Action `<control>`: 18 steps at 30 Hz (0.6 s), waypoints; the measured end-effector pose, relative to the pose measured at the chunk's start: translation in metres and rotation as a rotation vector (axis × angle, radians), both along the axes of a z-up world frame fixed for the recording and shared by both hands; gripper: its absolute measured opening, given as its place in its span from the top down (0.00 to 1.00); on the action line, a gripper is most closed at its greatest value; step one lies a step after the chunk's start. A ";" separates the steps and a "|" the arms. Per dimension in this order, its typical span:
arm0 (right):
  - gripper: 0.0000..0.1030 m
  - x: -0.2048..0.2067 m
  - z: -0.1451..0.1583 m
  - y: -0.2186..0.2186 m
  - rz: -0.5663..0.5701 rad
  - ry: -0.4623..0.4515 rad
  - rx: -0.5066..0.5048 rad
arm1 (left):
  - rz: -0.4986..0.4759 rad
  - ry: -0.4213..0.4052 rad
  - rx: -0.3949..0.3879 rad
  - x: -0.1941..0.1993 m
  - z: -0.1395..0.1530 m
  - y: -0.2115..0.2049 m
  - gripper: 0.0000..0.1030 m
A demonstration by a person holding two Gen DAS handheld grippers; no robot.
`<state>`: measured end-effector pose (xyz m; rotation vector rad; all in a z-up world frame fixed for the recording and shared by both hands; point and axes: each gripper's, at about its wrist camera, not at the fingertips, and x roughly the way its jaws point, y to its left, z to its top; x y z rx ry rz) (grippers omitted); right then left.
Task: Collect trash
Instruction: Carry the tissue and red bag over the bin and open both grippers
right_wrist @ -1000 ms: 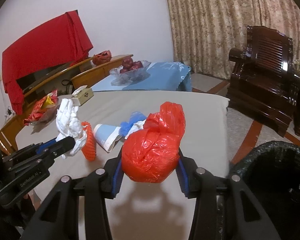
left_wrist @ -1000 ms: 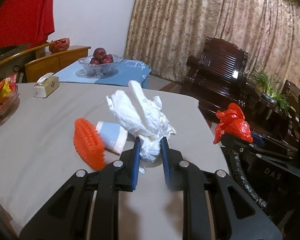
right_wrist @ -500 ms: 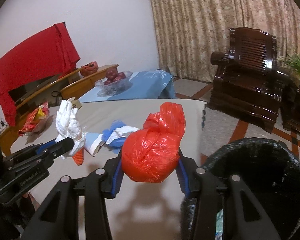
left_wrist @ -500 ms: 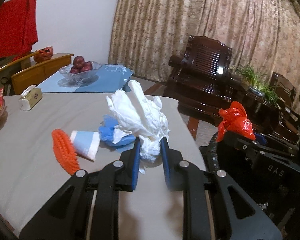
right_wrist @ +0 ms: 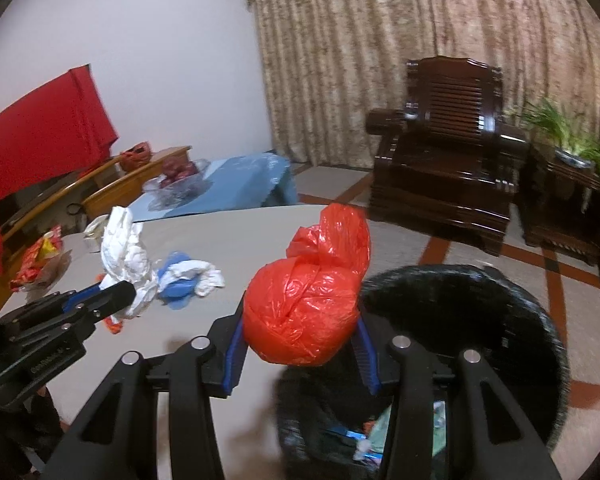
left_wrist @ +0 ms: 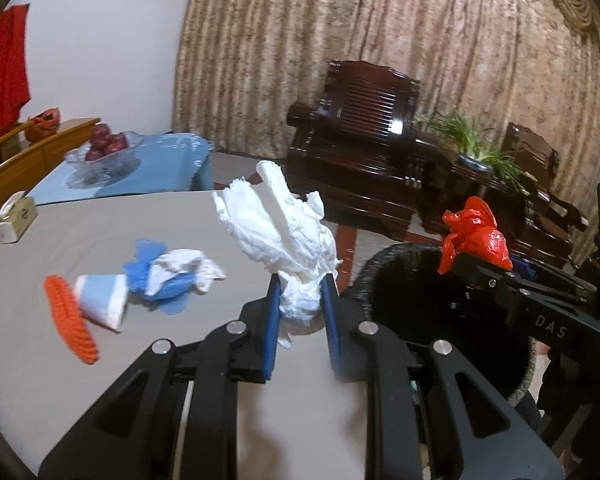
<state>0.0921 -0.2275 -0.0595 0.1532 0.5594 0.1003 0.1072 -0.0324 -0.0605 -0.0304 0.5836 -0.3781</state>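
My left gripper is shut on a crumpled white tissue wad above the grey table's right edge; it also shows in the right wrist view. My right gripper is shut on a balled red plastic bag, held over the near rim of a black-lined trash bin. The red bag and bin show in the left wrist view. A blue and white wad, a blue paper cup and an orange ridged piece lie on the table.
The grey table carries a small tissue box at the far left and a snack bowl. A glass fruit bowl sits on a blue-covered table behind. Dark wooden armchairs and a potted plant stand beyond the bin.
Both grippers have swung right with their loads. The trash bin has come into view under the right gripper, and the table litter has slid to the left.
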 end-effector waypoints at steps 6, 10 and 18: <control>0.55 -0.012 -0.005 -0.039 -0.082 0.014 -0.006 | -0.074 -0.006 0.000 0.001 -0.003 -0.039 0.81; 0.55 -0.015 -0.011 -0.059 -0.124 0.029 -0.015 | -0.119 -0.011 0.002 0.001 -0.007 -0.063 0.81; 0.55 -0.022 -0.029 -0.087 -0.185 0.071 -0.019 | -0.188 0.009 0.006 0.008 -0.022 -0.102 0.81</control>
